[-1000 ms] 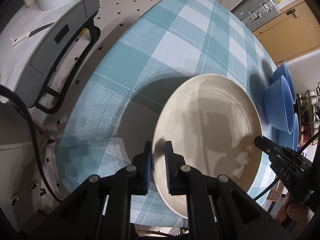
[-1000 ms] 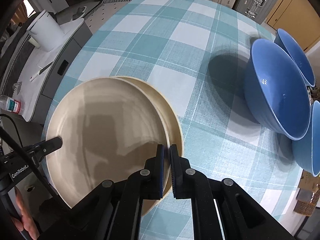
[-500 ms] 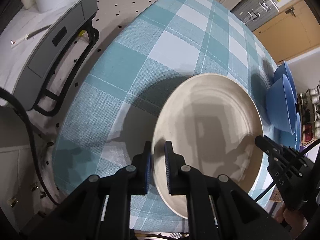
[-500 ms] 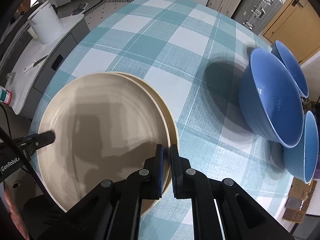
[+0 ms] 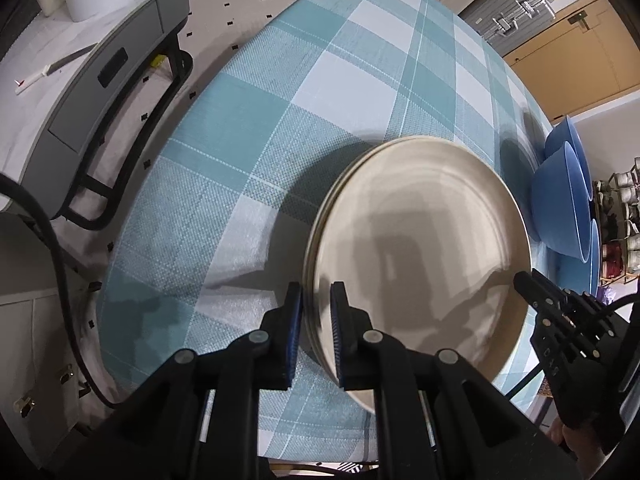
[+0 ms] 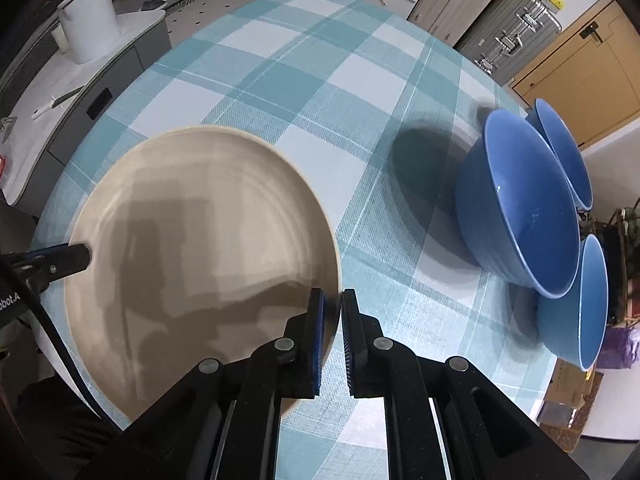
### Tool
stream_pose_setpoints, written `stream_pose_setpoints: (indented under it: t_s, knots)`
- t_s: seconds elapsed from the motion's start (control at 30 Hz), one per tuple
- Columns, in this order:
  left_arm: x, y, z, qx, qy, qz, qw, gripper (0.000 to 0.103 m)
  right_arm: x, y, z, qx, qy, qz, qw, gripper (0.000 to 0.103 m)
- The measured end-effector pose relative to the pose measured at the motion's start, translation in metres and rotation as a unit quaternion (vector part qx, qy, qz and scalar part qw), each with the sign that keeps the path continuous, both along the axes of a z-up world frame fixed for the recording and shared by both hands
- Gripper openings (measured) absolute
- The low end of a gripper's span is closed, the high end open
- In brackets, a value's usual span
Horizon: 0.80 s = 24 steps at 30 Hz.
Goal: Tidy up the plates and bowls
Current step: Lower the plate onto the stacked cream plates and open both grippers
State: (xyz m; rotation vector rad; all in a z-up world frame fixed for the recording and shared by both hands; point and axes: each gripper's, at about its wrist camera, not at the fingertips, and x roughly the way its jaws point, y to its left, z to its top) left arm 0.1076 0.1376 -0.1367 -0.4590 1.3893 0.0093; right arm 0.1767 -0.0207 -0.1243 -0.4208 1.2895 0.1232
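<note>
Two beige plates (image 6: 200, 232) lie stacked near the front left edge of the checked table (image 6: 304, 64), their rims almost lined up. My right gripper (image 6: 331, 320) is shut on the top plate's right rim. In the left wrist view the plates (image 5: 420, 240) show two rims, and my left gripper (image 5: 318, 320) is shut on that edge at the opposite side. Each gripper appears in the other's view: the left one (image 6: 76, 258) and the right one (image 5: 528, 284). Three blue bowls (image 6: 520, 208) stand close together at the table's right edge.
A grey side cart (image 5: 104, 80) bearing a white cylinder (image 6: 88, 20) stands left of the table. Suitcases (image 6: 512, 20) and a wooden door (image 6: 580, 52) lie beyond the far end. A rack of jars (image 5: 620, 208) sits behind the bowls. The table's near edge is just under the plates.
The top plate has slid to the right over the lower one, so the offset rim seen before is now nearly covered. The bowls look closer in the right wrist view.
</note>
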Motion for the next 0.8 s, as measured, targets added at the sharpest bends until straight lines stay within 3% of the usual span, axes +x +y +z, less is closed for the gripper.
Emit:
stream_pose_setpoints:
  t_s: [0.4,0.6,0.8]
  knots:
    - [-0.004,0.002,0.008,0.005,-0.013,0.000,0.9999,0.011,-0.003,-0.019,-0.010,0.078,0.024,-0.024,0.996,0.012]
    - [-0.006,0.002,0.011,0.005,-0.017,-0.001,0.9998,0.011,-0.001,-0.017,-0.008,0.078,0.036,-0.022,0.996,0.013]
    - [-0.014,0.003,0.038,0.036,-0.063,-0.009,0.9973,0.015,-0.006,-0.037,0.016,0.128,0.005,-0.026,0.991,0.018]
